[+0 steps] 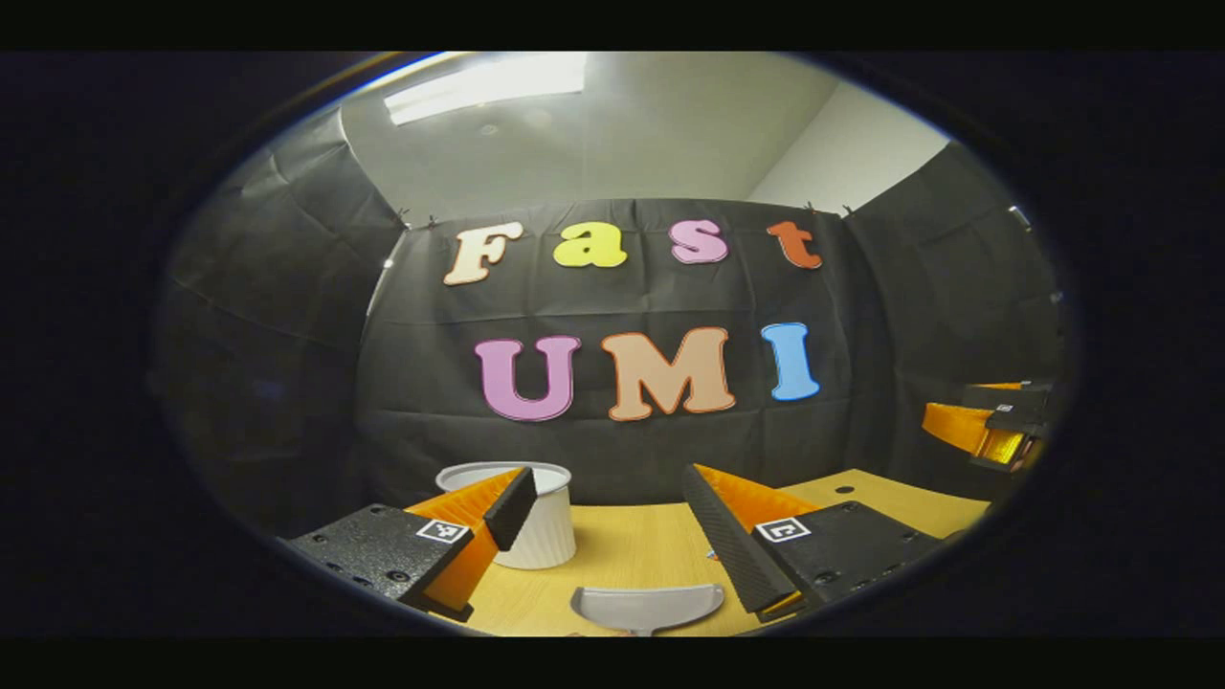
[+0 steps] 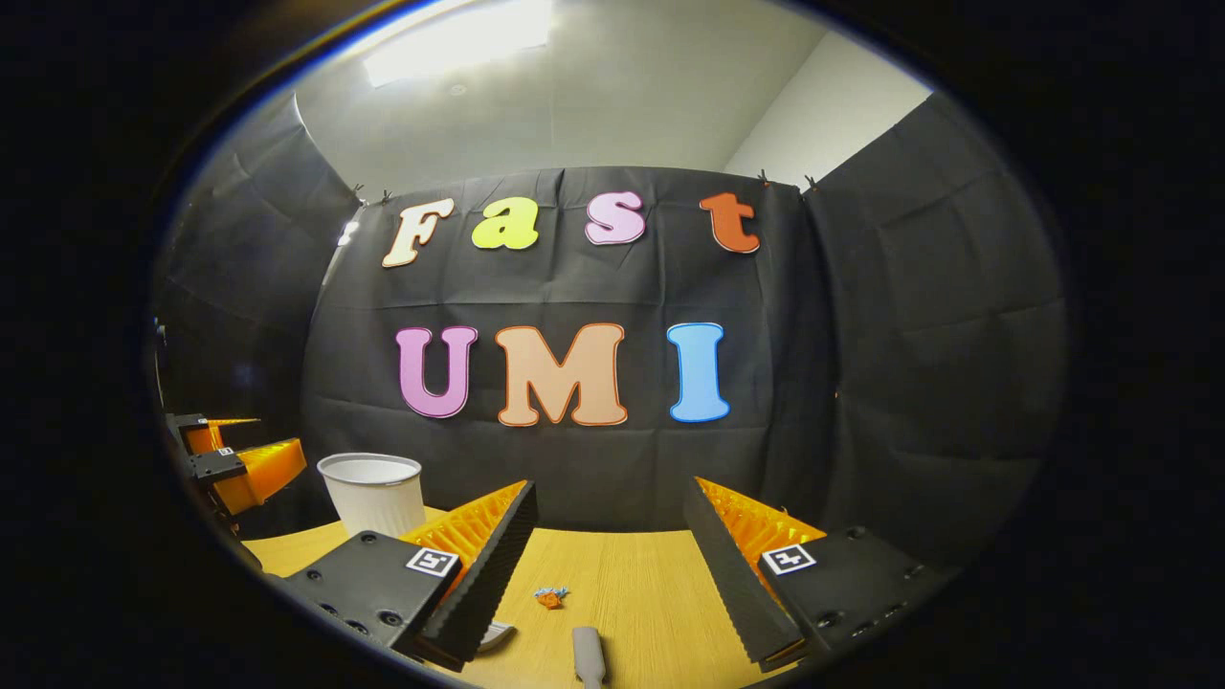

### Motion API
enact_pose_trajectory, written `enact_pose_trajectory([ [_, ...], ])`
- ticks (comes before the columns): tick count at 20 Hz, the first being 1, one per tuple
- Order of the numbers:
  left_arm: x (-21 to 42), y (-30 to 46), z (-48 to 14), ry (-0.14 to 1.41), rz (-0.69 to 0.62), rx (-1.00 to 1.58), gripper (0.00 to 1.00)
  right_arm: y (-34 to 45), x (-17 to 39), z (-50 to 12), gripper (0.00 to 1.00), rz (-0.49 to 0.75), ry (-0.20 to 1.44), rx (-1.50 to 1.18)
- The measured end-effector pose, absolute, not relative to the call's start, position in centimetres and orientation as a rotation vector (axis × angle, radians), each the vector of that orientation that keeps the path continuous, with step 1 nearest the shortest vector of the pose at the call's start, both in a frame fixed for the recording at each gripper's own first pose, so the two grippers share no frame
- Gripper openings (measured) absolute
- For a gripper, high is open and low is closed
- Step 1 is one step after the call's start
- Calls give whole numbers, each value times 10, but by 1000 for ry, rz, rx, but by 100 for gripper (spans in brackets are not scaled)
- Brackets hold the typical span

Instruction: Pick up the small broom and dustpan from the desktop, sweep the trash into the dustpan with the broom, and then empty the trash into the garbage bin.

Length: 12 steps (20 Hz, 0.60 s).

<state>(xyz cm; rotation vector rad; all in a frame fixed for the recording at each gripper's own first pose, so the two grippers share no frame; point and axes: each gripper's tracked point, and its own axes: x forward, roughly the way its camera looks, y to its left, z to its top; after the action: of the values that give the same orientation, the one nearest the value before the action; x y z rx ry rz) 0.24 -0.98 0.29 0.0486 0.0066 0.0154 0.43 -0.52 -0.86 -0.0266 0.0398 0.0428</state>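
Both grippers (image 1: pixel 603 536) (image 2: pixel 608 565) hover level, fingers apart, above the desktop (image 2: pixel 632 584).

the left gripper (image 1: pixel 603 522) and right gripper (image 2: pixel 608 550) each have 2 ribbed wedge fingers on screwed black blocks carrying 1 square black-and-white marker each.

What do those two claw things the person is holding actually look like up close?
Each claw has two long wedge-shaped fingers with ribbed, sawtooth inner faces, mounted on black blocks with screws. Every block carries a small square black-and-white marker. The left claw and right claw look alike. Seen from the side, farther off, the body is orange with black parts. No cables or sleeves are visible.
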Motion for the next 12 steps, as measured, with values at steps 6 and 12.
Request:
enact_pose_trajectory([
  [6, -2, -11, 3, 7, 21, 51, 93, -6, 2, -8, 99, 53, 40, -24],
  [12, -5, -14, 5, 3, 26, 61, 92, -7, 0, -8, 99, 65, 41, -21],
])
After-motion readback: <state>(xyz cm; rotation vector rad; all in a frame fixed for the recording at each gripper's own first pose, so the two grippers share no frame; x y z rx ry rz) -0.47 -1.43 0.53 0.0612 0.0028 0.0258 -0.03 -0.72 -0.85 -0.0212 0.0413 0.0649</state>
